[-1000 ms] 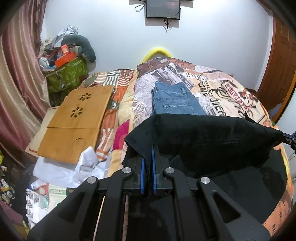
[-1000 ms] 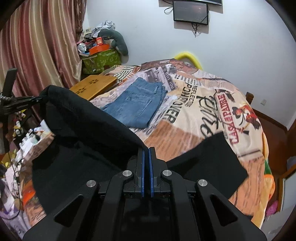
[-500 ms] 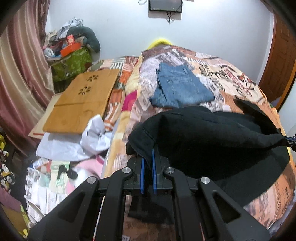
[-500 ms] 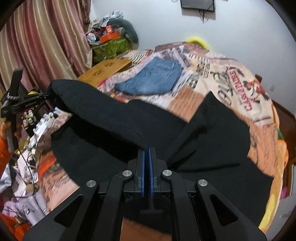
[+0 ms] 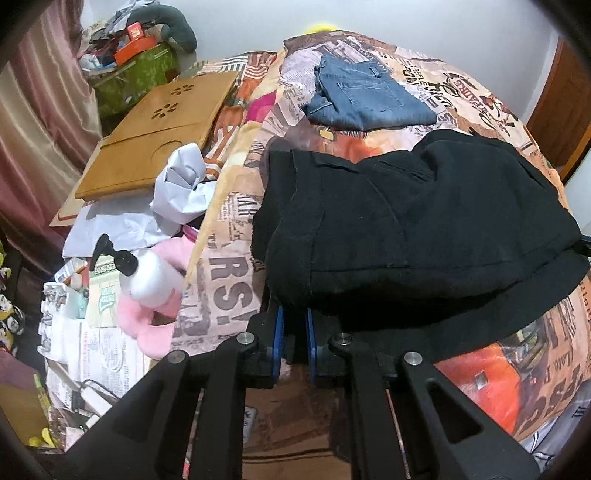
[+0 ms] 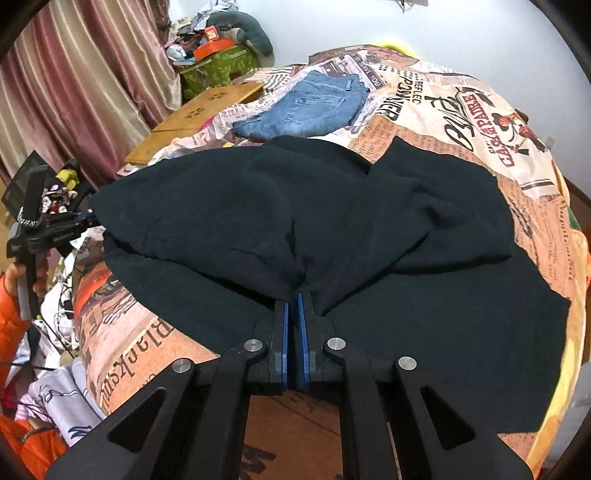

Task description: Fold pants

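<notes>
Pinching one corner each, the left gripper point(image 5: 293, 317) and right gripper point(image 6: 293, 299) stay clamped on the black pants point(image 6: 332, 229) — jaws nearly closed, fabric between the blue pads. The pants lie doubled over on the printed bedspread point(image 6: 443, 107), upper layer draped toward the near edge — folded jeans point(image 5: 365, 99) sit just beyond.

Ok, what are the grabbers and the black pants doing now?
Left gripper and right gripper shut on black pants. Fold draped on bed. Nothing in the way.

White wall point(image 5: 424, 26), pink curtains point(image 6: 85, 85) – printed bedspread point(image 6: 461, 110)
</notes>
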A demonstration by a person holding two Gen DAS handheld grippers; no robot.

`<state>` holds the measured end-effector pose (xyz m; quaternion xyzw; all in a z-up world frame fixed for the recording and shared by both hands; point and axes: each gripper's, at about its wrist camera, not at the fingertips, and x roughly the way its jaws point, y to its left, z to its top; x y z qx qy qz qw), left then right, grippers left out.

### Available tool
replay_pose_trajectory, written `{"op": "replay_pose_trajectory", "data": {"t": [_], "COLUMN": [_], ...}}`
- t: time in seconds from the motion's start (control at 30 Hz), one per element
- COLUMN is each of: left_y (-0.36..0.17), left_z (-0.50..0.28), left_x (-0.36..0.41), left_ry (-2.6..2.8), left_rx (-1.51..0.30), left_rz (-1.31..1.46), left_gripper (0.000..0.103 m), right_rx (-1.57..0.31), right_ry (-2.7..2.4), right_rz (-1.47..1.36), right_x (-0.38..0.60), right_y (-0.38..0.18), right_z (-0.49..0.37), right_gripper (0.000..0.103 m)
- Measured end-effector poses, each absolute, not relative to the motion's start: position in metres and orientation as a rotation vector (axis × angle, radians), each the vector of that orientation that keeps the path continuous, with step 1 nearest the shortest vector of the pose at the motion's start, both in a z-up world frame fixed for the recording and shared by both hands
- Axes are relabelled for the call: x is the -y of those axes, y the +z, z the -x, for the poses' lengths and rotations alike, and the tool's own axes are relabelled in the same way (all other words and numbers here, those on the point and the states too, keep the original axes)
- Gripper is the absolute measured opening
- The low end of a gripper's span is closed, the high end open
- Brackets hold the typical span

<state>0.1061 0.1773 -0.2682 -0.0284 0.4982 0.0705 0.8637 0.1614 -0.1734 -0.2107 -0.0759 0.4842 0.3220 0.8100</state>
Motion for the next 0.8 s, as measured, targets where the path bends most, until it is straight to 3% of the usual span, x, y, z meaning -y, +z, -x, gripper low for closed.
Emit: {"op": "replay_pose_trajectory", "data": {"t": [0.17,0.3,0.5,0.57,0.67,0.8], "left_y": [-0.247,-0.227,-0.188,-0.18,-0.172,-0.171], "left_z": [-0.104,-0.104,-0.118,-0.128,-0.149,-0.18], "left_x": [-0.187,-0.194,-0.194,-0.189,-0.179,-0.16], "left_ry": [0.159,0.183,0.2,0.205,0.186,0.15], "left_rx": [-1.029,-0.996,-0.9,-0.877,-0.861,-0.865], "left_rz": [0.066,0.072,0.08,0.071,0.062,0.051], "left_gripper": [0.015,0.02,0.042,0.052,0.057,0.061], "right_rx": [-1.063,-1.059,-1.016,-0.999,-0.969,-0.951], "right_ry": [0.673,0.646,0.583,0.561,0.53,0.51], "right_rz": [0.142,0.1,0.041,0.029,0.012,0.021], "right_x": [0.182,0.198,0.223,0.229,0.235,0.237], "right_y": [-0.204,-0.194,-0.175,-0.17,-0.163,-0.158], "right_z": [-0.163,-0.167,-0.181,-0.189,-0.204,-0.229], "right_gripper": [0.016,0.018,0.02,0.026,0.036,0.037]}}
